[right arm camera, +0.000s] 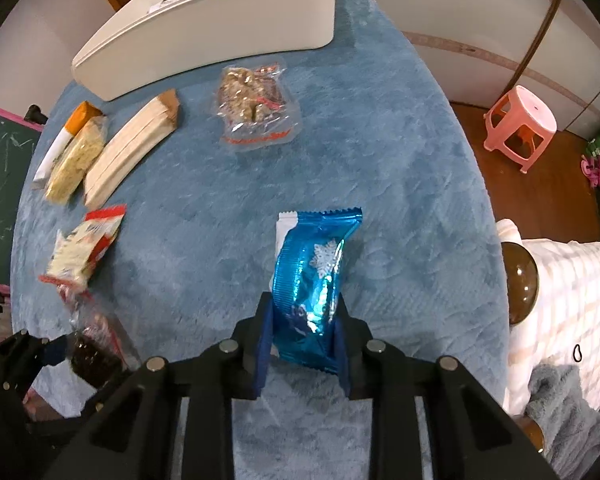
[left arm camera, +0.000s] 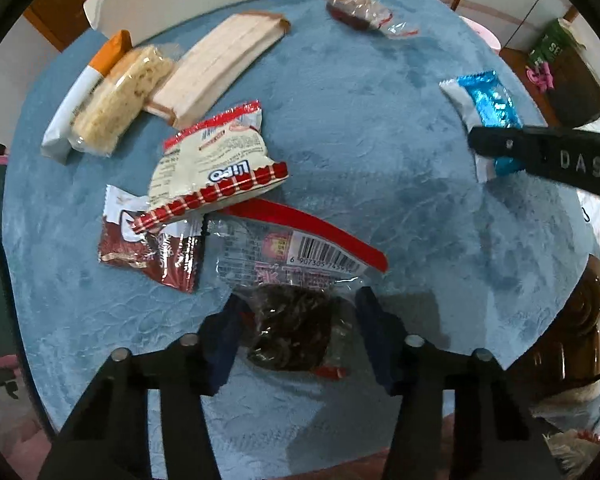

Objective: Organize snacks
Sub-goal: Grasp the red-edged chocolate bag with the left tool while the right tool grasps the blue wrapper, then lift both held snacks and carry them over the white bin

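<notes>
White box behind scattered snack packets

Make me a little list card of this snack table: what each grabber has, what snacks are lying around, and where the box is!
Surface: blue fuzzy cloth
Right gripper: jaws shut on the blue snowflake packet
Left gripper: jaws on either side of the clear packet of dark snack; contact unclear
Lying around: Lipo bag, dark red packet, rice bar, wafer pack, clear nut packet
Box: white box at the far edge of the cloth
</notes>
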### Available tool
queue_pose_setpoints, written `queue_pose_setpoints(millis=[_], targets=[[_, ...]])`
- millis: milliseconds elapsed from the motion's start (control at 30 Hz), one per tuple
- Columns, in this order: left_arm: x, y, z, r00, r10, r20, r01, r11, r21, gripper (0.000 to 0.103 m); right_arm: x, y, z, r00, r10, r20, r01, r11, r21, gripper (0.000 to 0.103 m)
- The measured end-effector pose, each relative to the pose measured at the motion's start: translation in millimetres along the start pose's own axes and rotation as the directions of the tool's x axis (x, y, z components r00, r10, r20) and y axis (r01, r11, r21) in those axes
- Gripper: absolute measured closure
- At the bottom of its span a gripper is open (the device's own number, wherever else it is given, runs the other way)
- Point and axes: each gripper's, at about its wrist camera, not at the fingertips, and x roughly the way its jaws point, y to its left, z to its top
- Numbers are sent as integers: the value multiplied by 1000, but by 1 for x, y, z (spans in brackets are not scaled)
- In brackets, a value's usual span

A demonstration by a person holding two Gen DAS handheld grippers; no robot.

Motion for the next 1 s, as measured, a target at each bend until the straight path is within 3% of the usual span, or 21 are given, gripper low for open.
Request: queue_pose_setpoints(millis=[100,233,433,767,1000], targets=[[-16,-1,-3,999,-23,36,23,1000,-9,76,-9,5,-7,1000,19,10,-19,1000,-17,77],[-24,2,-2,997,-73,38,75,996,-54,76,-20,10,-15,999,35,31,-34,998,-49,77],[-13,36,-13,987,-162,22,163,974,-154,76,-28,13,-17,997,53,48,-51,997,-56,77],[-33,63,-16,970,-225,86,237,959,-155,77,-34,10,-22,995,80,59,-76,995,-69,77],[-71,81,-9,955,-253,158,279,944,-177,77,-42,16,-23,991,105,80,-100,993,-63,77]])
